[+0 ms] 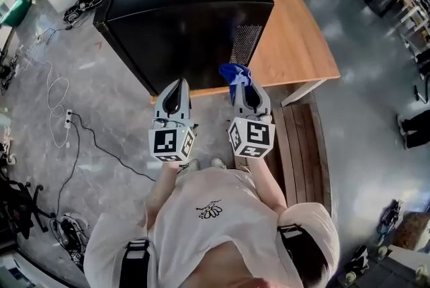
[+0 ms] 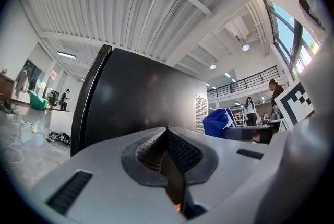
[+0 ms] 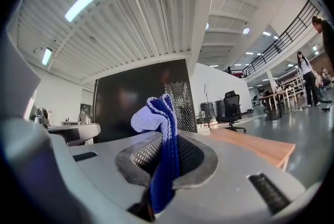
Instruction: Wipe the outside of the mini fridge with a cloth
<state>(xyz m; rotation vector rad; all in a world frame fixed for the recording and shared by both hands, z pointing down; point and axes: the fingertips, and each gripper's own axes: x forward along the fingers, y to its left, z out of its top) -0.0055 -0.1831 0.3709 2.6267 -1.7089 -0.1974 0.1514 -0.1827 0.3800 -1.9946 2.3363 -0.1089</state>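
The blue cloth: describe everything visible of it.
The blue cloth looks like soft, finely textured microfibre, bunched into folds. The right gripper is shut on it, so a crumpled tuft sticks out past the jaw tips. It is held close to the black mini fridge; whether it touches the fridge cannot be told.

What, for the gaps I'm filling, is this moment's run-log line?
left gripper: shut, empty | right gripper: shut on blue cloth | mini fridge: ahead, contact unclear

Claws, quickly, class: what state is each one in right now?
Left claw: closed, empty.
Right claw: closed on the crumpled blue fabric cloth.
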